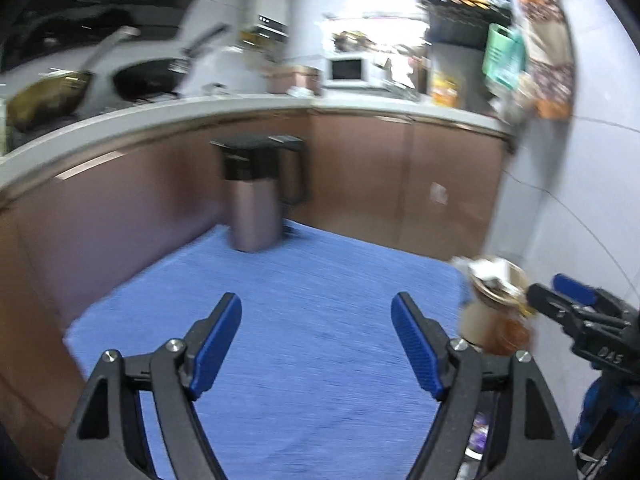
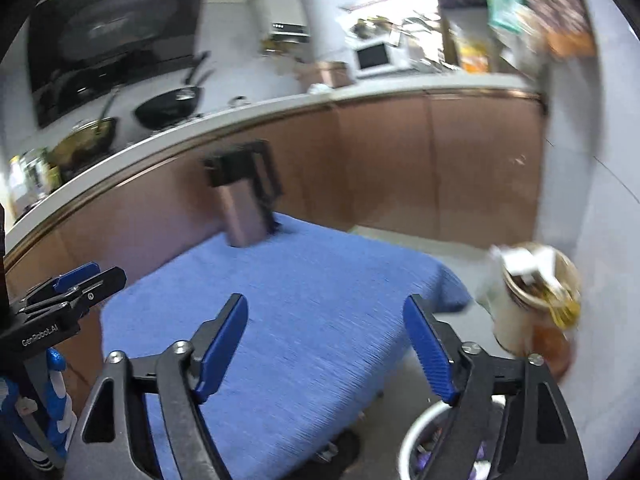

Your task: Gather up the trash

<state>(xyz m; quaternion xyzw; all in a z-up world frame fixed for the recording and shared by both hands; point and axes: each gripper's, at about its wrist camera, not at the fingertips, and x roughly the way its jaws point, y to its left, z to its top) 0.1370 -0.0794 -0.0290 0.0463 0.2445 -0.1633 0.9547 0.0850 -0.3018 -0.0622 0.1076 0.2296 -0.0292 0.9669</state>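
A paper cup (image 2: 532, 304), cream and orange, stuffed with white paper and yellowish scraps, is tilted beyond the right edge of the blue-covered table (image 2: 304, 312). What it rests on is not visible. It also shows in the left wrist view as the cup (image 1: 494, 304), just left of the right gripper's (image 1: 550, 290) tips. My right gripper (image 2: 325, 312) is open with nothing between its fingers, and the cup is off to its right. My left gripper (image 1: 317, 308) is open and empty over the table (image 1: 280, 320). The left gripper (image 2: 86, 276) also appears at the left edge of the right wrist view.
A pink thermos jug (image 1: 256, 196) with a black lid stands at the table's far edge. A white-rimmed bin (image 2: 416, 424) sits on the floor below the table's right corner. Behind runs a counter (image 1: 200, 116) with pans (image 1: 148, 76), a microwave (image 1: 348, 70) and brown cabinets.
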